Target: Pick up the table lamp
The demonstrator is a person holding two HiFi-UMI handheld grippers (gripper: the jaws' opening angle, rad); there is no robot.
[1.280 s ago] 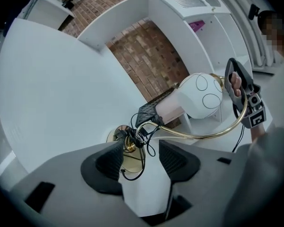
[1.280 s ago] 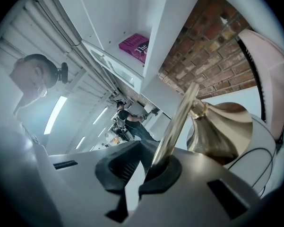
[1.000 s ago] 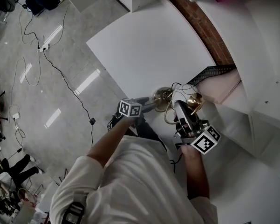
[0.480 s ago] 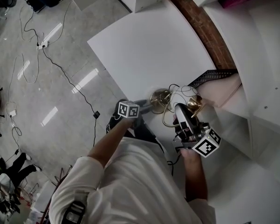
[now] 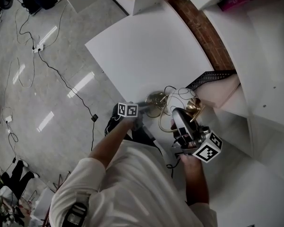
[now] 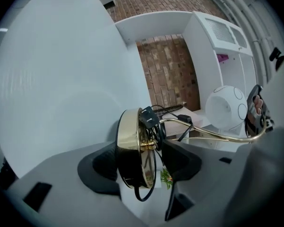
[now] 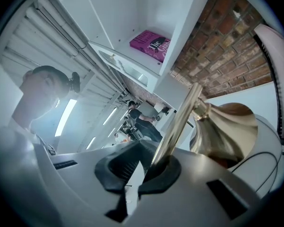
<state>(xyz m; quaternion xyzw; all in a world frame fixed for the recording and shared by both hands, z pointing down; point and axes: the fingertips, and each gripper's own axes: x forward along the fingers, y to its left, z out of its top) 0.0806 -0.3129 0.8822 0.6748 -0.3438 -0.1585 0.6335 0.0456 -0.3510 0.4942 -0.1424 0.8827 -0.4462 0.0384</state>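
The table lamp has a round brass base, a thin curved brass stem, a brass cone and a white globe. It is tipped over near the table's front edge, with its black cord bunched against the base. My left gripper has the base on edge between its jaws. They are closing, and a small gap shows at the right pad. My right gripper is shut on the stem. In the head view, the left gripper is at the base and the right gripper is beside the cone.
The white table runs back to a brick wall. White shelving stands at the right and holds a pink book. A black mesh tray lies behind the lamp. Cables trail across the floor at the left.
My right gripper has risen a little with the stem still in it, and the lamp has shifted with it. My left gripper has stayed at the base and rolled slightly.
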